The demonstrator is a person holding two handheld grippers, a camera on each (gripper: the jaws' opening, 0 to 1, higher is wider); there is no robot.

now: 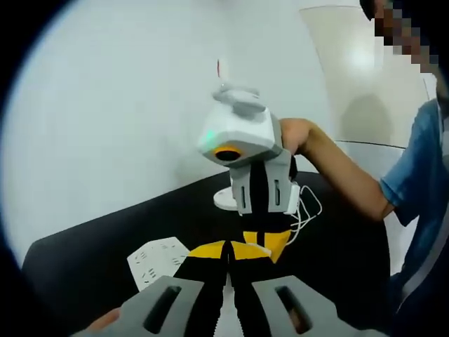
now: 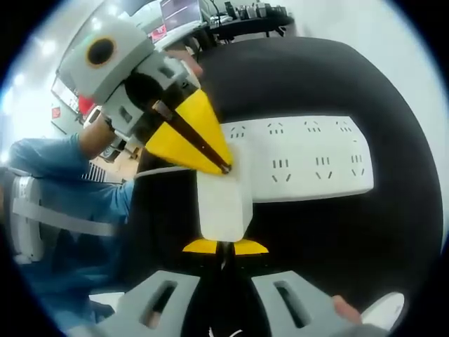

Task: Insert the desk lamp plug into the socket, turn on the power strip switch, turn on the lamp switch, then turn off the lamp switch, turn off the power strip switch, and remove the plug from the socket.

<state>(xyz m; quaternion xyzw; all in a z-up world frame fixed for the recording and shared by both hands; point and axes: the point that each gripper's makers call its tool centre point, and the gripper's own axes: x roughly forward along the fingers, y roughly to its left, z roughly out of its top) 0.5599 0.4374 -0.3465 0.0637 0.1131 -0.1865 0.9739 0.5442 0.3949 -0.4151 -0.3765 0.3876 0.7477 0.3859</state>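
A white power strip (image 2: 302, 158) with several sockets lies on the black table (image 2: 337, 84); it also shows at the lower left (image 1: 158, 260). A white plug block (image 2: 224, 203) reaches from the strip's left end toward my right gripper (image 2: 224, 247). That gripper's yellow tips are shut together at the block's near end. My left gripper (image 2: 226, 168) comes in from the upper left, shut, its tip touching where block and strip meet. My left gripper (image 1: 226, 251) is shut, with the right gripper (image 1: 266, 242) pointing down just beyond it. The lamp's white base (image 1: 223, 201) and its cable (image 1: 307, 210) lie behind.
The black table ends at a white wall (image 1: 126, 105) at the back. A person in a blue shirt (image 1: 421, 154) stands at the table's right side, a bare arm (image 1: 344, 168) reaching to the right gripper. Desks and monitors (image 2: 231, 14) fill the room beyond.
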